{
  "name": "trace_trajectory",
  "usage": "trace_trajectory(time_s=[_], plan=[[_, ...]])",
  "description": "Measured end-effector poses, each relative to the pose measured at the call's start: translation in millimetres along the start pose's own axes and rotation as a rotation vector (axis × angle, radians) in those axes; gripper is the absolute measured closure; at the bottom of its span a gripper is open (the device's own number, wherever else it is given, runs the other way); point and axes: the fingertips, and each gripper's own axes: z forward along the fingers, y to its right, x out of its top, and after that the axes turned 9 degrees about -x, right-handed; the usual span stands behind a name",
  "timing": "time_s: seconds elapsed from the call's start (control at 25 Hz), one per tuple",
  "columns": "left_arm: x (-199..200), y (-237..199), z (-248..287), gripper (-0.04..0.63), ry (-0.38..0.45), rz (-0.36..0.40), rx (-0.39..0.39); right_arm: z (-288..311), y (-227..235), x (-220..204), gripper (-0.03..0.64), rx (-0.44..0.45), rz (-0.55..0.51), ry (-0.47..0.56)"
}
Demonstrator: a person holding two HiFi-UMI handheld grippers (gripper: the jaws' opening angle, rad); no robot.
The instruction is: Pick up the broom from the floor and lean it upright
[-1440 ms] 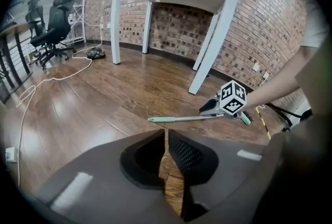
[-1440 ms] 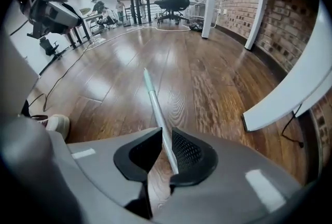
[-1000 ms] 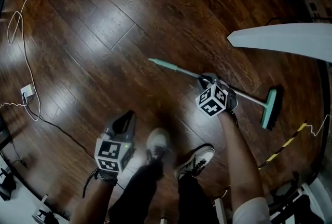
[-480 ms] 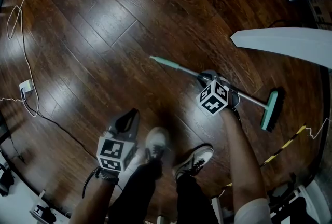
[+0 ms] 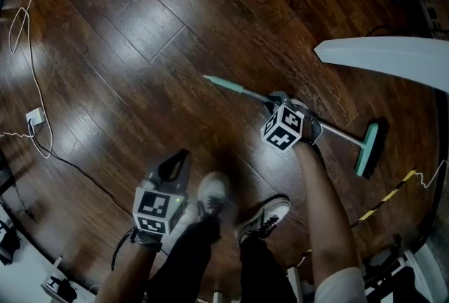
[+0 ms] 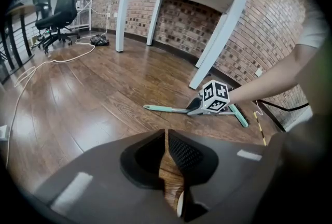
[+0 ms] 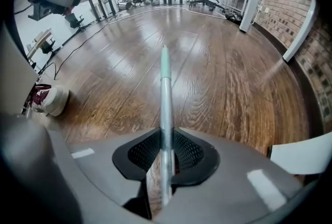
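Note:
The broom lies flat on the dark wood floor, its teal grip end pointing left and its teal head at the right. My right gripper points steeply down over the middle of the metal handle. Its jaws are closing, with the handle between the pads, which touch it on both sides. My left gripper hangs low at the left, apart from the broom, shut with nothing in it. From the left gripper view the broom lies ahead, with the right gripper on it.
White table legs stand just beyond the broom head, before a brick wall. The person's shoes are between the grippers. A white cable and plug lie at the left, striped tape at the right. Office chairs stand far off.
The right gripper has rolled a little about the handle while staying over the same spot. The broom still lies on the floor. The left gripper has kept still.

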Motion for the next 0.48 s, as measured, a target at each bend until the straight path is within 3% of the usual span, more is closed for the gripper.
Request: trace_trajectory(time_s=[0.28, 0.48], plan=[[12, 6, -9, 0.574, 0.017, 0.017, -0.002, -23, -8, 0, 0.526, 0.006, -0.021, 0.025], [52, 25, -28, 0.574, 0.101, 0.049, -0.027, -72, 0, 8, 0.526, -0.021, 0.009, 0.086]])
